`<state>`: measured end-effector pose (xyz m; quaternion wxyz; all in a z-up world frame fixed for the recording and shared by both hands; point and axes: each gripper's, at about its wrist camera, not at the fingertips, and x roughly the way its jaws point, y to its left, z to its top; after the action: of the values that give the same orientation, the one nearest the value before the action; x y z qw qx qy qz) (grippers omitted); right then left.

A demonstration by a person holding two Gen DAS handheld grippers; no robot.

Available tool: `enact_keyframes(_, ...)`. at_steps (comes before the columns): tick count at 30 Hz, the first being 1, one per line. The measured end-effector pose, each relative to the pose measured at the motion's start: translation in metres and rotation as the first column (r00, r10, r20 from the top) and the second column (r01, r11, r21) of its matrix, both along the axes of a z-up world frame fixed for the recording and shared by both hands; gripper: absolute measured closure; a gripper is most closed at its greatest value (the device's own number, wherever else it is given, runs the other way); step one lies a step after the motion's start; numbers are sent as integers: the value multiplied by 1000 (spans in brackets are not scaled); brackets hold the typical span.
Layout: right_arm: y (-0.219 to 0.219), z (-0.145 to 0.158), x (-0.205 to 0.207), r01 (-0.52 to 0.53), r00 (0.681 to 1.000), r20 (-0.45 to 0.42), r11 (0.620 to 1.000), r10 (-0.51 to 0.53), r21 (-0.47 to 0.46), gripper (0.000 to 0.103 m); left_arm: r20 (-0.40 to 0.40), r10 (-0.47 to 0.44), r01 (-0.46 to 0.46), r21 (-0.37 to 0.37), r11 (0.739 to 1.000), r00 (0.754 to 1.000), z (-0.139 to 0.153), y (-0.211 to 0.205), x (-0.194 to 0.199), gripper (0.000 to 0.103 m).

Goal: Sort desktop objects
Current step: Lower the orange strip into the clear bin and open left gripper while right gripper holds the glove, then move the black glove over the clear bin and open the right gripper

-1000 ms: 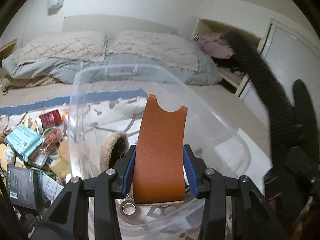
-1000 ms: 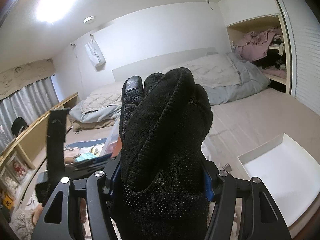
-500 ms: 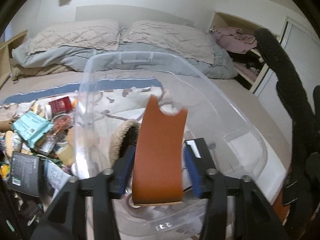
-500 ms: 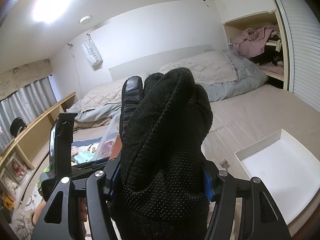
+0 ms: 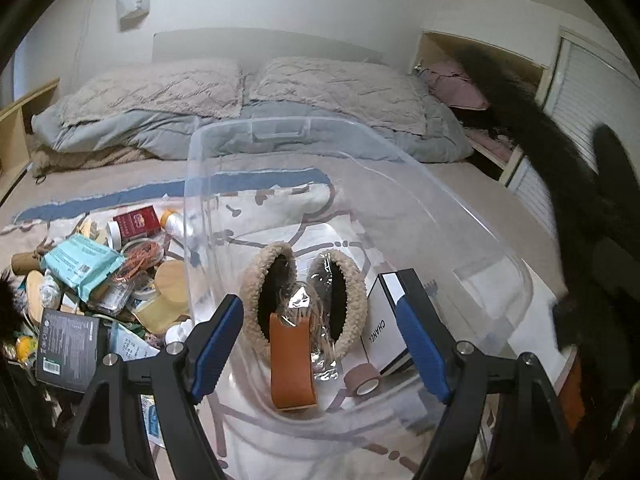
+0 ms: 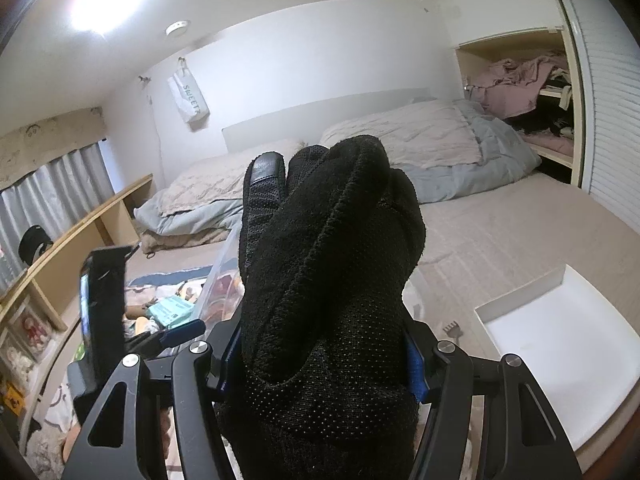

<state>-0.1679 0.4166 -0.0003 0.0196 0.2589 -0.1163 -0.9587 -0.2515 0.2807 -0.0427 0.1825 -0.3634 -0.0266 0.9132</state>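
the left gripper [image 5: 320, 344] hangs over a clear plastic bin [image 5: 472, 240] on a patterned rug [image 5: 280, 192], its blue-padded fingers [image 5: 218, 340] spreading apart with nothing pressed between them. below the gap, an orange leather strap [image 5: 291, 364] lies on the bin's floor, its notched end resting against a pair of fleece-lined slippers [image 5: 304, 300]. a crinkled clear wrapper [image 5: 316, 320] sits among the slippers; a roll of brown tape [image 5: 363, 378] and a white box lettered chanel [image 5: 386, 320] lie toward the bin's right side. outside the bin's left wall, loose items are heaped on the rug: a teal packet [image 5: 80, 260], a red box [image 5: 136, 222], a dark booklet [image 5: 66, 344].

the right gripper [image 6: 320, 364] is clamped on a black knit glove [image 6: 328, 264], which stands upright between its fingers and fills most of that view. a white tray [image 6: 560, 344] lies at the bed's right edge; what looks like a small comb [image 6: 452, 330] lies just beside it, too small to confirm.
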Motion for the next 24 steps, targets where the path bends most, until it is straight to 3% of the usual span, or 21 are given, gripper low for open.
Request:
enact_keyframes(11,-23,2,-59,-45,995,89,991,34,126,39,-104,4,-6,-19,1000,995,7,-58,34,24)
enact_keyframes(20,-34,14,-114,-14,998,58,972,0,233,39,-81,24,-25,-19,1000,996,-17,-96,40,24)
enact_keyframes(24,-41,7,-146,-44,991,135,952,3,304,39,-76,27,-27,-11,1000,997,-22,-108,38,24)
